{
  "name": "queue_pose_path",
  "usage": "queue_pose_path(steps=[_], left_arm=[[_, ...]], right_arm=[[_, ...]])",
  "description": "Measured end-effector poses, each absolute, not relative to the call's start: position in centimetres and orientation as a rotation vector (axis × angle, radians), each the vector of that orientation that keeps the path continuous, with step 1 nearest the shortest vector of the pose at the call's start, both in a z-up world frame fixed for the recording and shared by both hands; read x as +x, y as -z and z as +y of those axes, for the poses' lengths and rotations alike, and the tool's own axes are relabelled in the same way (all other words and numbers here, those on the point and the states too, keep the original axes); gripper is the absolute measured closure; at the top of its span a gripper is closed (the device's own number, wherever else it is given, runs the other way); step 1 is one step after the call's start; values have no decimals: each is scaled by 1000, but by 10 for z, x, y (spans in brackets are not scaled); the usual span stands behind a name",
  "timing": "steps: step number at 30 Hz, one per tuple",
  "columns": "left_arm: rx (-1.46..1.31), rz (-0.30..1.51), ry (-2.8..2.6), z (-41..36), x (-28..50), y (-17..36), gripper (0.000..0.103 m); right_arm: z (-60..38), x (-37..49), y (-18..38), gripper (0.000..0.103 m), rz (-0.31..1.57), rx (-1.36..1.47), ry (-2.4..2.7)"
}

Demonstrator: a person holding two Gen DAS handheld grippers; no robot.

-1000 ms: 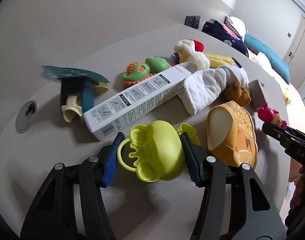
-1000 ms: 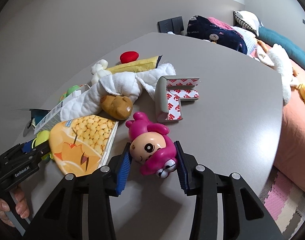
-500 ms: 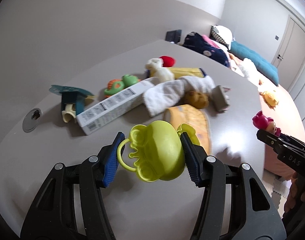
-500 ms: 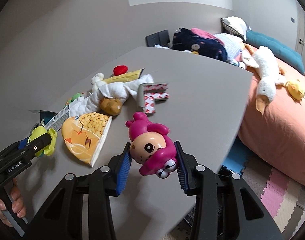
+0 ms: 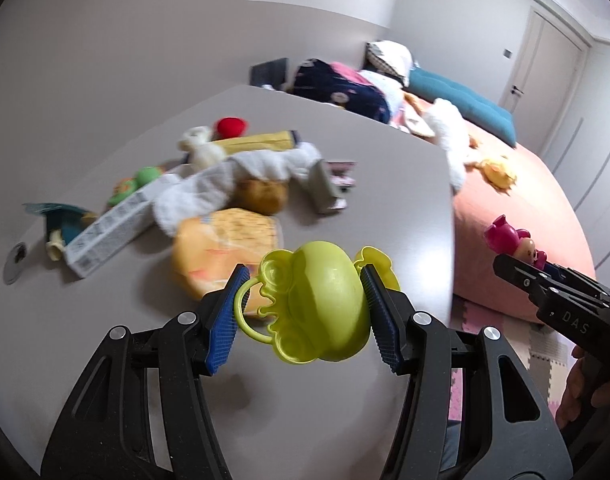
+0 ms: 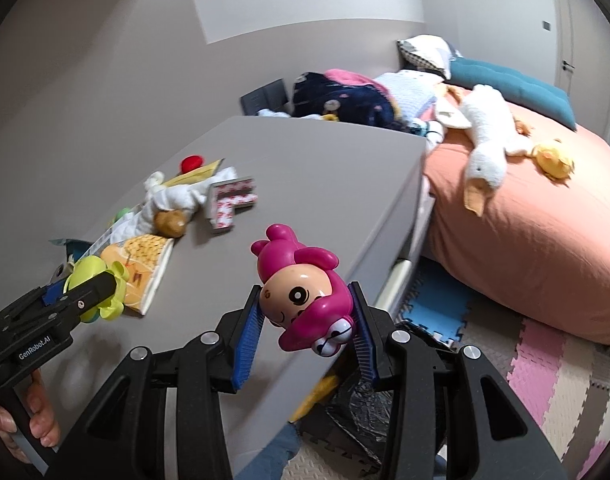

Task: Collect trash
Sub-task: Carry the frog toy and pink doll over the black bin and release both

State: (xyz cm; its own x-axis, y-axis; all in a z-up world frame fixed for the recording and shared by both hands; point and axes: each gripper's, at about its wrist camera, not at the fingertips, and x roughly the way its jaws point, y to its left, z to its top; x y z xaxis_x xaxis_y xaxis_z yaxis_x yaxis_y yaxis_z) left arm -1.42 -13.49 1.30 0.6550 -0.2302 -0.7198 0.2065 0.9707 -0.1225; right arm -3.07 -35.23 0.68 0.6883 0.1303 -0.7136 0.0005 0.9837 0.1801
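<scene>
Gripping a green toy (image 5: 319, 304), the left gripper (image 5: 303, 312) hangs over the table (image 5: 385, 184); the right gripper (image 6: 305, 320) clamps a pink doll (image 6: 301, 296). Most clutter remains uncollected.

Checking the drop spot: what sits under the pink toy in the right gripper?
Below the pink toy: table edge, black bag on the floor holding something yellow. Gripper hides the rest.

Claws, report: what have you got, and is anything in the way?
Left claw shut on green toy. Right claw shut on pink doll. Nothing blocking.
</scene>
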Motion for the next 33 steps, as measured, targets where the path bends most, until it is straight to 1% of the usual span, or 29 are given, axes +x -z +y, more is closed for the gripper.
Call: queue_pose_path(steps=[15,33], left_arm=[[51,841,423,-228,-21,-6,47],[143,885,575,-311,-31,8,47]], right_arm=[[-428,-66,-10,60,782,231,60],[-498,-93,-9,60,772,293,201]])
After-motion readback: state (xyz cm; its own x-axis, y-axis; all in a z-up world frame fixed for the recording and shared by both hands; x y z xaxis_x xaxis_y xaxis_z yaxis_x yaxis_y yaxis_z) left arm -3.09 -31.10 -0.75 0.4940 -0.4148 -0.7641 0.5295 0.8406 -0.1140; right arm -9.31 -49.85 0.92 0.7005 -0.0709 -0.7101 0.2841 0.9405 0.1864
